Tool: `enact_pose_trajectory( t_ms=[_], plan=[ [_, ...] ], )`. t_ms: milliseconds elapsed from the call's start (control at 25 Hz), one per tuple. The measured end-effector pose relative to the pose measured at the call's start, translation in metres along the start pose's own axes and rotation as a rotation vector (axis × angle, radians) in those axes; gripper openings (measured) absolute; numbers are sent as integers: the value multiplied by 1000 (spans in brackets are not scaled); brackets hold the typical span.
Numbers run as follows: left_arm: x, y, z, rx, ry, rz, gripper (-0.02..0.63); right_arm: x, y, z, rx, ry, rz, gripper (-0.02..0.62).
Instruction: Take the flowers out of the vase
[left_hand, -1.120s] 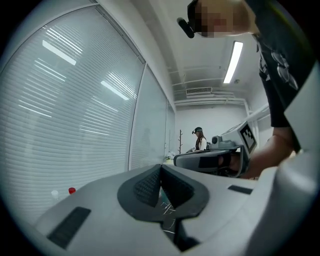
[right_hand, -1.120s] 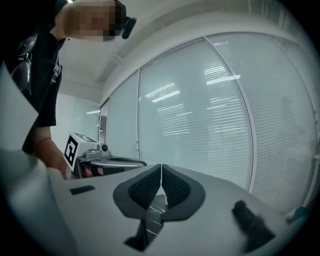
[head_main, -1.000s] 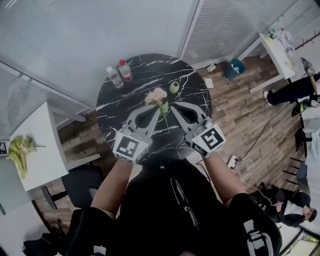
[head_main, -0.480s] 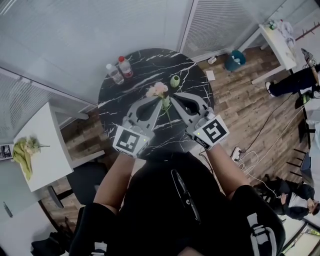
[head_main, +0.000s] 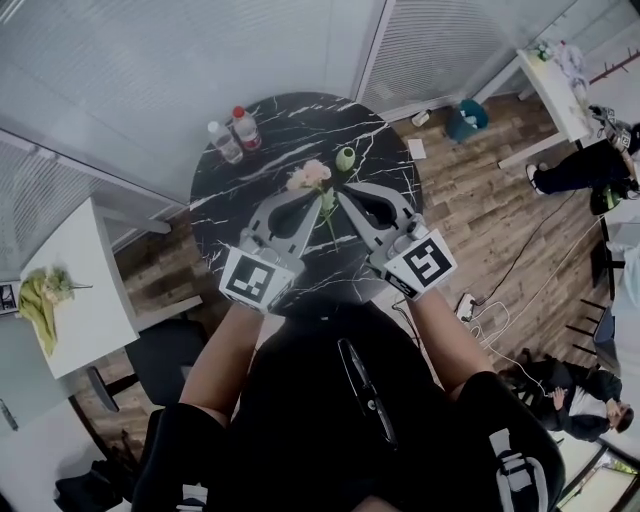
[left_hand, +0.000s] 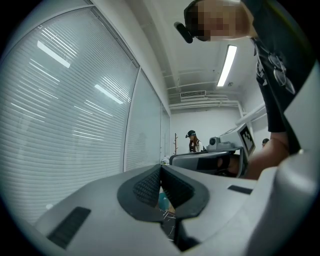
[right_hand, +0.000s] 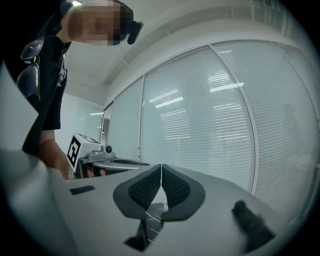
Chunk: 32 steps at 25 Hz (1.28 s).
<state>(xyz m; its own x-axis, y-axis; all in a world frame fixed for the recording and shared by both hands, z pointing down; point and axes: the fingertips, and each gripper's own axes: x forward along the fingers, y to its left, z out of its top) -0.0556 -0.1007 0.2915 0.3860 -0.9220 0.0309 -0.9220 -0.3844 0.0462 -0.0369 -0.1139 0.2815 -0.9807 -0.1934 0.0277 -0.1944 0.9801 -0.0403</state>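
Note:
A bunch of pink flowers (head_main: 310, 175) with a green stem lies on the round black marble table (head_main: 230, 205), out of the vase. The small green vase (head_main: 346, 158) stands upright just behind them, to the right. My left gripper (head_main: 318, 194) and right gripper (head_main: 340, 191) are held level over the table, tips close together above the stem. Both are shut, and neither gripper view shows anything between the pads. The left gripper (left_hand: 161, 167) looks across at the right gripper's body (left_hand: 215, 161). The right gripper (right_hand: 161, 166) sees the left one (right_hand: 107, 162).
Two water bottles (head_main: 232, 133) stand at the table's far left edge. A white side table (head_main: 85, 300) with green stuff is at the left, a black chair (head_main: 160, 360) near my left arm. A teal bin (head_main: 465, 122), cables and people are on the floor to the right.
Only the head view has shifted a little. The grippers, the flowers and the vase keep their places relative to each other.

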Motion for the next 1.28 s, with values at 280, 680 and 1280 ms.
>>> enact_pose_trajectory(
  t_ms=[280, 680, 1280],
  plan=[
    [0, -1, -2, 6, 1, -1, 14, -3, 0, -5, 5, 15, 1, 23],
    [-2, -3, -4, 3, -2, -8, 14, -3, 2, -7, -3, 21, 12, 23],
    [-3, -7, 0, 14, -3, -10, 14, -8, 4, -14, -16, 42, 15, 21]
  ],
)
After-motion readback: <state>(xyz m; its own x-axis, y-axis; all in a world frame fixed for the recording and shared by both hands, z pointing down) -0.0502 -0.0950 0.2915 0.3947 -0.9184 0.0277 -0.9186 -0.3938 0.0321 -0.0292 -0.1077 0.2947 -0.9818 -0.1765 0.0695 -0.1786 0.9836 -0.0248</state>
